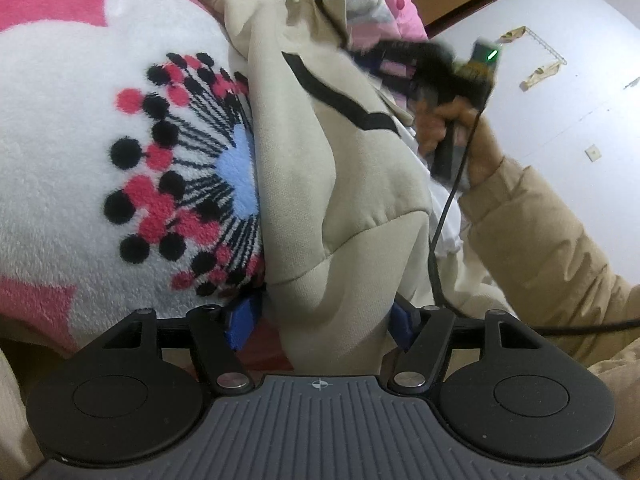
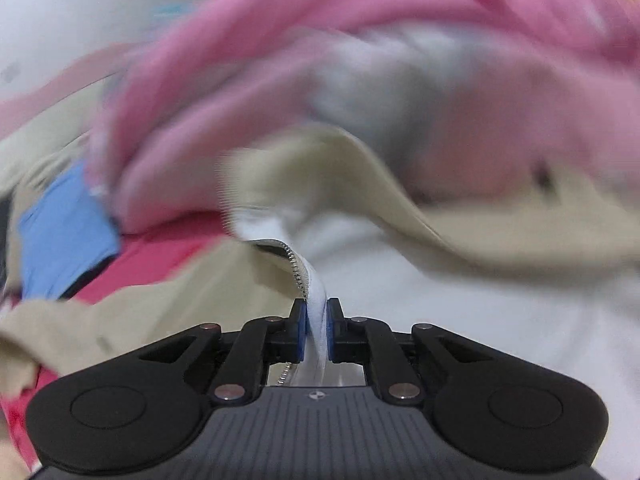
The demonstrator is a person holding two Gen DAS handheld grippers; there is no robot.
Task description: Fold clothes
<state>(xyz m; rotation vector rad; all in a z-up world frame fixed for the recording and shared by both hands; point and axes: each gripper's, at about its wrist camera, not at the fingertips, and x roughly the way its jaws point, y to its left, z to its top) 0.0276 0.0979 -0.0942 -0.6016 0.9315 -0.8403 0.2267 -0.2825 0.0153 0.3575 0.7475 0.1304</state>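
Your beige fleece zip-up jacket with black stripe trim [image 1: 320, 152] drapes over the plush pink-and-white dotted blanket [image 1: 80, 140]. Your left gripper [image 1: 320, 320] has one thick fold between its two blue pads, apparently clamped. Your right gripper [image 2: 317, 328] pinches the white zipper edge [image 2: 314, 288].

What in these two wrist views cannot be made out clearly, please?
- Left wrist view: the left gripper pads are mostly covered by the beige jacket, so its grip is unclear.
- Left wrist view: the right gripper is motion-blurred; its fingers cannot be read there.
- Right wrist view: the pink cloth behind is smeared by blur.
- Right wrist view: the zipper edge runs below the pads, out of sight.
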